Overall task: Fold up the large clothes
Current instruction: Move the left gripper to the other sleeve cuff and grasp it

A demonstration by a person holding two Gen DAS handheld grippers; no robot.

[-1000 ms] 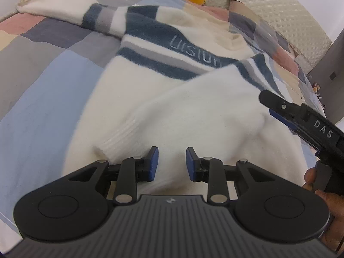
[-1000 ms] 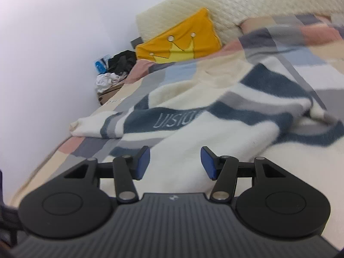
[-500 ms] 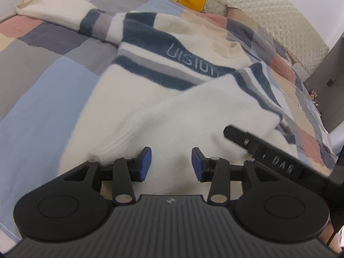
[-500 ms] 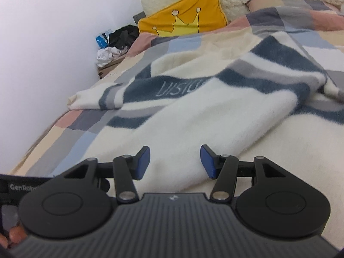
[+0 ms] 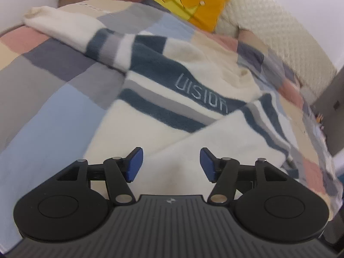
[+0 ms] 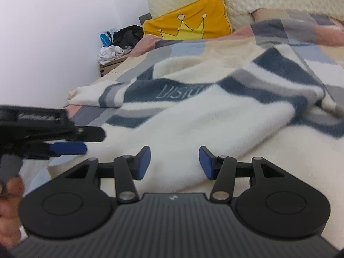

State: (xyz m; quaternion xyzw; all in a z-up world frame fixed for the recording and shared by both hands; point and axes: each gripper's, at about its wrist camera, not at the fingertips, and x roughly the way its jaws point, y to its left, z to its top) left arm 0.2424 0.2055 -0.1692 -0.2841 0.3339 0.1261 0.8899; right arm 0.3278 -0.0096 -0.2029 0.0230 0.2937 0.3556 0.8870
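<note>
A cream sweater [image 5: 163, 126] with navy and grey stripes and the word VISION lies spread on the bed. One sleeve [image 5: 232, 150] is folded across its body. The other sleeve [image 5: 49, 21] stretches to the far left. My left gripper [image 5: 171, 164] hovers over the lower body of the sweater. Its jaws are opening and nothing is between the pads. From the right wrist it shows side-on as the left gripper [image 6: 92, 140] at the left edge. My right gripper [image 6: 174, 163] hangs over the folded sleeve [image 6: 215, 124], its jaws closing slightly and its pads clear of the cloth.
A patchwork duvet [image 5: 53, 107] covers the bed. A yellow crown pillow [image 5: 189, 2] leans on the quilted headboard [image 5: 279, 38]. A box with a pile of clothes [image 6: 116, 49] stands by the wall. A person's hand [image 6: 8, 193] holds the left gripper's handle.
The left gripper's jaws have widened and it has drawn back and up from the sleeve cuff. The right gripper has left the left wrist view. The left gripper has come into the right wrist view.
</note>
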